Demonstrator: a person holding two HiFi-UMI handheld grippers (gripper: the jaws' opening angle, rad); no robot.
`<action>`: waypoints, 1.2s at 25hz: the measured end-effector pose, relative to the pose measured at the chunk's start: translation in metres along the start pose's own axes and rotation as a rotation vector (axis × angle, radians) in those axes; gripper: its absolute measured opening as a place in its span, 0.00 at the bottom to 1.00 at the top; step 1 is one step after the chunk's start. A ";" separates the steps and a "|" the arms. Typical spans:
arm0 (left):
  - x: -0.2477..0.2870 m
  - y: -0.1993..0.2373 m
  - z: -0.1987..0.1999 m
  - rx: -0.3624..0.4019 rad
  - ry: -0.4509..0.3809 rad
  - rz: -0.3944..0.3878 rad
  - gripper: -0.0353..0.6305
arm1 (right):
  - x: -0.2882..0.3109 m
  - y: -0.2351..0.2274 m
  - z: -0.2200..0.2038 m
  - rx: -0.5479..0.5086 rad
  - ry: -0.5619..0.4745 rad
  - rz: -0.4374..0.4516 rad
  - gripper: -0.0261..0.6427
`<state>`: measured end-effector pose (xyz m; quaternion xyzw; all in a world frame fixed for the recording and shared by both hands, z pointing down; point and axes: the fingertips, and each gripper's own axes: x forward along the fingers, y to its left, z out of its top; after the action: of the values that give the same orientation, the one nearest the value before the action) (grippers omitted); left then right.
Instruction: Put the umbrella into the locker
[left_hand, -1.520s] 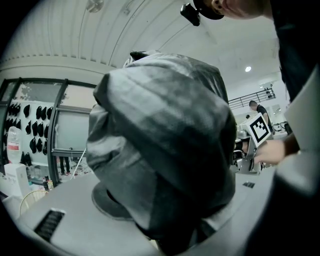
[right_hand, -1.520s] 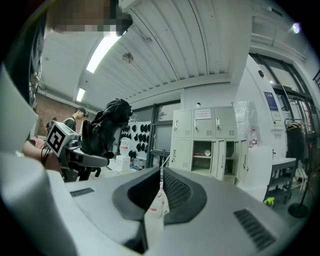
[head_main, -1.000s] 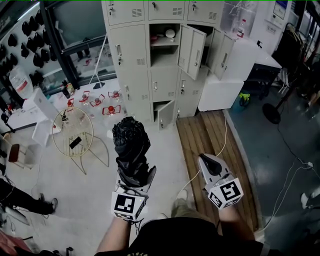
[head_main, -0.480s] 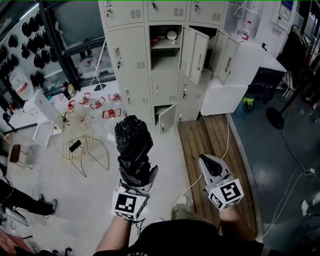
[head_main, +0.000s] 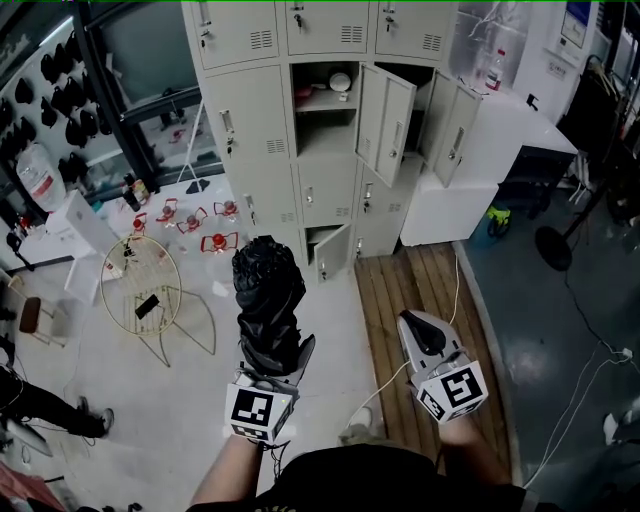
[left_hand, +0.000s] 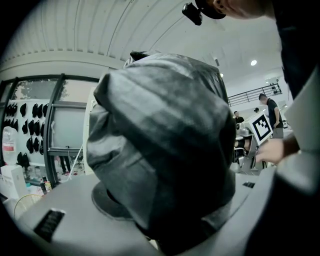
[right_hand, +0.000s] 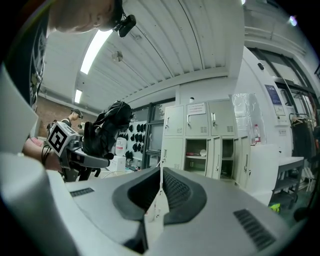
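A folded black umbrella (head_main: 268, 298) stands up out of my left gripper (head_main: 272, 358), which is shut on its lower part. In the left gripper view the umbrella (left_hand: 160, 150) fills the frame between the jaws and hides what lies ahead. My right gripper (head_main: 418, 322) is held beside it on the right, shut with nothing in it; its pads (right_hand: 172, 192) meet. The grey lockers (head_main: 330, 130) stand ahead, several doors ajar; one middle compartment (head_main: 325, 105) is open with small items on its shelf. From the right gripper view I see the umbrella (right_hand: 107, 127) at left and the lockers (right_hand: 197, 135) ahead.
A wooden platform (head_main: 420, 290) lies on the floor right of my path, with a white cable (head_main: 452, 285) across it. A round wire stand (head_main: 140, 285) and red items (head_main: 215, 240) sit on the floor at left. A white cabinet (head_main: 450, 210) adjoins the lockers.
Both grippers have been carried forward toward the lockers, which now sit lower and nearer in the head view. The hold on the umbrella and the right jaws are unchanged.
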<state>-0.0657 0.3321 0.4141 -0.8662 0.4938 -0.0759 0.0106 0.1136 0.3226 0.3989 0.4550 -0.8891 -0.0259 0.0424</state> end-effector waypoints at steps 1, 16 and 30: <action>0.006 0.001 0.001 0.000 0.002 0.002 0.48 | 0.003 -0.005 0.000 0.004 -0.003 0.000 0.09; 0.064 0.009 0.029 -0.047 -0.016 0.045 0.48 | 0.027 -0.058 0.016 0.006 -0.044 0.042 0.09; 0.112 0.002 0.037 0.021 -0.024 0.149 0.49 | 0.055 -0.117 0.009 0.005 -0.044 0.110 0.09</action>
<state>-0.0063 0.2327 0.3905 -0.8278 0.5558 -0.0694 0.0312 0.1750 0.2099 0.3831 0.4047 -0.9136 -0.0316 0.0230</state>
